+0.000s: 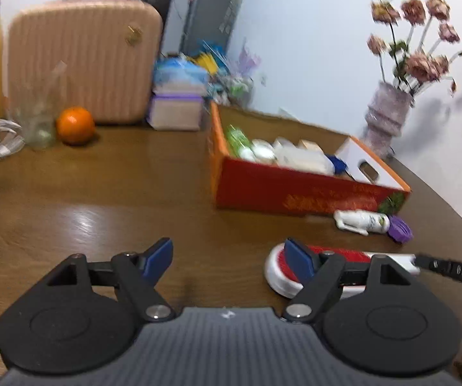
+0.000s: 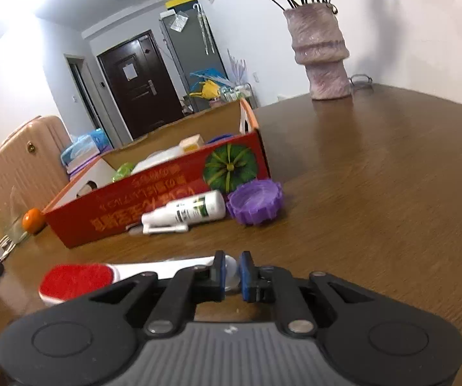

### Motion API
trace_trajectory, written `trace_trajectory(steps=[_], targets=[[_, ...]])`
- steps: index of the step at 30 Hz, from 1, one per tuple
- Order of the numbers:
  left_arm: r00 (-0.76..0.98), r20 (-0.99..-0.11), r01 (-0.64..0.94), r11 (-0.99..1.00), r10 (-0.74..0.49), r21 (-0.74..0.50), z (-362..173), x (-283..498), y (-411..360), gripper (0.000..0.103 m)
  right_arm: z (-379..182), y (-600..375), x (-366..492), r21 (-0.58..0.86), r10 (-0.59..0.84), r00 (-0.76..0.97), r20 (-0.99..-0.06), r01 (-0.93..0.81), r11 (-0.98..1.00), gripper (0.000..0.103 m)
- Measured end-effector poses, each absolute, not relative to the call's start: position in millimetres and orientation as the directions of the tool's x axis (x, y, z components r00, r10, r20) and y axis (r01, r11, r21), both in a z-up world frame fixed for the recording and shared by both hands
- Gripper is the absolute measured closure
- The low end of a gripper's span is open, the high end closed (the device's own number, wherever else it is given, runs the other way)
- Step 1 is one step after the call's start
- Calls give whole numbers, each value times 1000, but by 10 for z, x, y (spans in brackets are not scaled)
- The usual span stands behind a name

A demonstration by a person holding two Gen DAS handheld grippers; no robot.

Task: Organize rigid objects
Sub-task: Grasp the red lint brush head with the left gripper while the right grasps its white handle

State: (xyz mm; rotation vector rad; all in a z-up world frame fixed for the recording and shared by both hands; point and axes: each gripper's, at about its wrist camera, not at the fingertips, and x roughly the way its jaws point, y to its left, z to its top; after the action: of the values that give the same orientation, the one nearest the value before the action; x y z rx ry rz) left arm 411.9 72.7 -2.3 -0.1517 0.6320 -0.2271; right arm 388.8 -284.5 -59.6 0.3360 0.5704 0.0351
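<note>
Right gripper [image 2: 232, 271] pinching one lint brush [image 2: 79, 278] handle; left gripper [image 1: 227, 257] spread — one spray bottle [image 2: 187, 212], one purple lid [image 2: 256, 201].

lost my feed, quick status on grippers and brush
Left gripper open, empty. Right gripper shut on lint brush handle, brush on table. Path to box clear.

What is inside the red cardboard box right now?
The red cardboard box holds a green-labelled bottle, white containers, a small beige box and something blue. Its near wall hides the bottom, so anything lower cannot be seen.
</note>
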Motion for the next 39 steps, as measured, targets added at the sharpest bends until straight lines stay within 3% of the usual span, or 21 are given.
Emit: trace_trajectory(steps=[6, 9, 16, 23, 27, 35, 39], targets=[[725, -617, 215, 952, -305, -218, -205, 4266, 376, 24, -560, -2910, 3957, 329, 168, 820, -547, 26, 944, 88], [711, -618, 223, 941, -336, -256, -255, 4334, 318, 34, -629, -2902, 4016, 321, 182, 793, -581, 18, 947, 90], [683, -621, 206, 917, -385, -342, -327, 4430, 335, 54, -651, -3026, 4068, 407, 239, 792, -562, 14, 913, 90], [701, -604, 209, 919, -380, -335, -310, 4403, 285, 54, -674, -2982, 4168, 357, 224, 781, -583, -2, 934, 91], [734, -580, 234, 934, -353, -271, -277, 4268, 208, 55, -646, -2921, 4143, 307, 205, 779, -592, -17, 951, 92], [823, -483, 241, 954, -298, -177, -113, 3567, 85, 55, -503, -2813, 3625, 200, 141, 882, -450, -54, 978, 92], [915, -312, 229, 966, -255, -120, 51, 2975, 63, 55, -307, -2679, 3099, 128, 109, 946, -306, -72, 989, 92]])
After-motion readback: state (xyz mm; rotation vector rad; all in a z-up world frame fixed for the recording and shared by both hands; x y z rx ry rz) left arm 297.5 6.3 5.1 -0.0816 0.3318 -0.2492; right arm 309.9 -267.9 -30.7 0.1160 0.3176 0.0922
